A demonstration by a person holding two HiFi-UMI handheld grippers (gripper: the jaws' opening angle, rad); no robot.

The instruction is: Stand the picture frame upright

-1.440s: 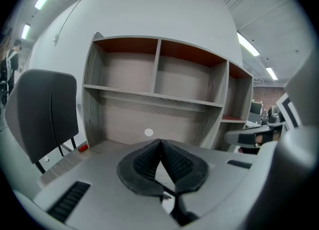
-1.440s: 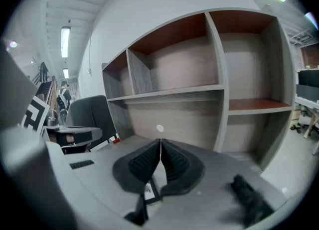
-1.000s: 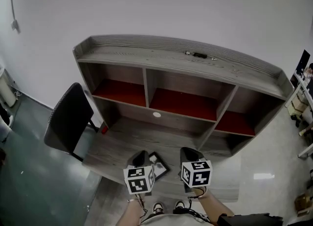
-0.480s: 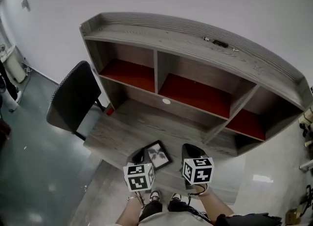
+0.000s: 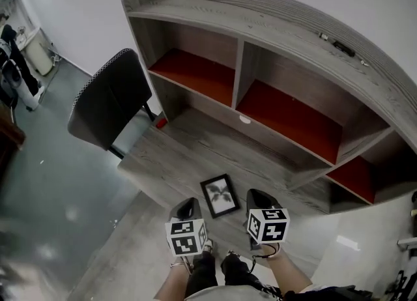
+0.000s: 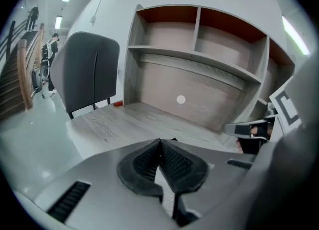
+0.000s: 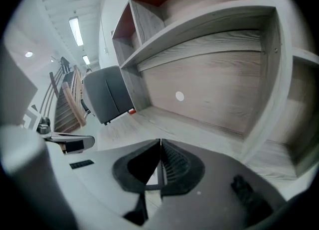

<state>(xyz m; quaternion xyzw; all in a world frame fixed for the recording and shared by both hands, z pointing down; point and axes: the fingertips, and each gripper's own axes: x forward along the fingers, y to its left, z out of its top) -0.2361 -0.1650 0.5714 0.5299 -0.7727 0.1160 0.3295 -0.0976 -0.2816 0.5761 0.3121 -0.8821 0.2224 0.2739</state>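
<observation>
A small black picture frame (image 5: 219,195) with a grey leaf print lies flat on the grey wooden desk (image 5: 176,163), near its front edge. My left gripper (image 5: 188,206) hovers just left of and short of the frame, and my right gripper (image 5: 258,197) just to its right. Neither touches it. In the left gripper view the left gripper (image 6: 160,142) has its ribbed pads pressed together with nothing between them. The right gripper (image 7: 160,142) looks the same in its own view. Each gripper's body hides the frame in its own view.
The desk carries a hutch (image 5: 273,78) with open compartments and red undersides. A white round disc (image 5: 244,119) marks its back panel. A dark chair (image 5: 107,101) stands at the desk's left end, with a small red object (image 5: 160,122) beside it. Small items (image 5: 339,44) lie on top.
The head view has swung down and left, so the desk and hutch look nearer. The frame now shows whole between the grippers. Both grippers stay shut.
</observation>
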